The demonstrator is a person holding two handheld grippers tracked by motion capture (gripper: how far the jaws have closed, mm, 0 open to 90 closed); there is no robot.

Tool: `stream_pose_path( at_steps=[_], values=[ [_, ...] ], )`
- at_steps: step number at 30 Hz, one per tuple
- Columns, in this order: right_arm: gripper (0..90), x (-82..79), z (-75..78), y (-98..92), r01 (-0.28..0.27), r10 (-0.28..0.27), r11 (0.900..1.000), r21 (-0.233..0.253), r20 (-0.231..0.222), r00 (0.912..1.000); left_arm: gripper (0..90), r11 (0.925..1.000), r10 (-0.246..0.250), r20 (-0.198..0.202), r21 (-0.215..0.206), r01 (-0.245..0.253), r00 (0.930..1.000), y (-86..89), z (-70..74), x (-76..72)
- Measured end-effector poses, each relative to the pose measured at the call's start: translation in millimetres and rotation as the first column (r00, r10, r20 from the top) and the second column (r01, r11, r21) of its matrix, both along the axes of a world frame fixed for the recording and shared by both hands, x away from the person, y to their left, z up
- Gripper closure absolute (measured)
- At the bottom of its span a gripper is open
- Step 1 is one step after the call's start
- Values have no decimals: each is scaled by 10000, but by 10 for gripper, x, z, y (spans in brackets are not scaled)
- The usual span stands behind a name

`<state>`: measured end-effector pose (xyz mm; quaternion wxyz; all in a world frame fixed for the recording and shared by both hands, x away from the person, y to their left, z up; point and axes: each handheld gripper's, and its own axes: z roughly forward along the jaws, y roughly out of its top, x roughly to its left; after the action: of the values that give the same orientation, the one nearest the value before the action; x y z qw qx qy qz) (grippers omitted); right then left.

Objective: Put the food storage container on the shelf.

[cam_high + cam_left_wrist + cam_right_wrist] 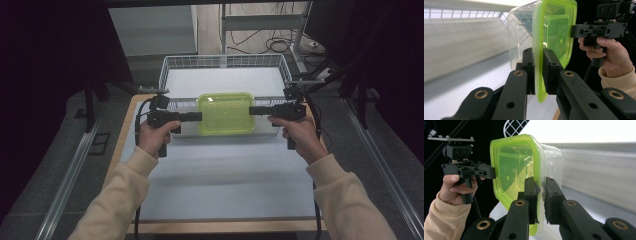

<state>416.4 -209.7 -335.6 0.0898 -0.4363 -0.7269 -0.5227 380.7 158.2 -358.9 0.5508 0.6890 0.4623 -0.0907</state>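
I hold box point(226, 113) aloft at table's far edge | both hand-held grippers, left point(196, 116) and right point(255, 110), clamped on its lid rim | basket point(170, 64) placement left, I judge

one lidded container point(225, 113), one wire basket point(170, 67), two tongs point(199, 116)

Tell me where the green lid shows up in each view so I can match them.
High view: green lid at centre, between the two claws, at the basket's near edge.
Left gripper view: lid edge-on, upper centre, its rim between the left claw's jaws.
Right gripper view: lid left of centre, its rim between the right claw's jaws.
Shared landmark: the white wire basket.
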Motion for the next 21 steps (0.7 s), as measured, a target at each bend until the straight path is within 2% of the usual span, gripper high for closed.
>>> stream_pose_path(
  at_steps=[5,11,21],
  values=[
    [819,106,69,26,48,-48,10000,-52,7,10000,818,10000,20,-33,-89,-21,10000,23,49,107],
    [818,309,190,69,135,-136,9999,-84,-87,9999,817,9998,144,-101,-122,-145,9998,56,149,300],
    [817,567,253,95,259,-255,9996,129,-313,9992,817,9997,245,-265,2,-245,9993,78,278,541]
  ],
)
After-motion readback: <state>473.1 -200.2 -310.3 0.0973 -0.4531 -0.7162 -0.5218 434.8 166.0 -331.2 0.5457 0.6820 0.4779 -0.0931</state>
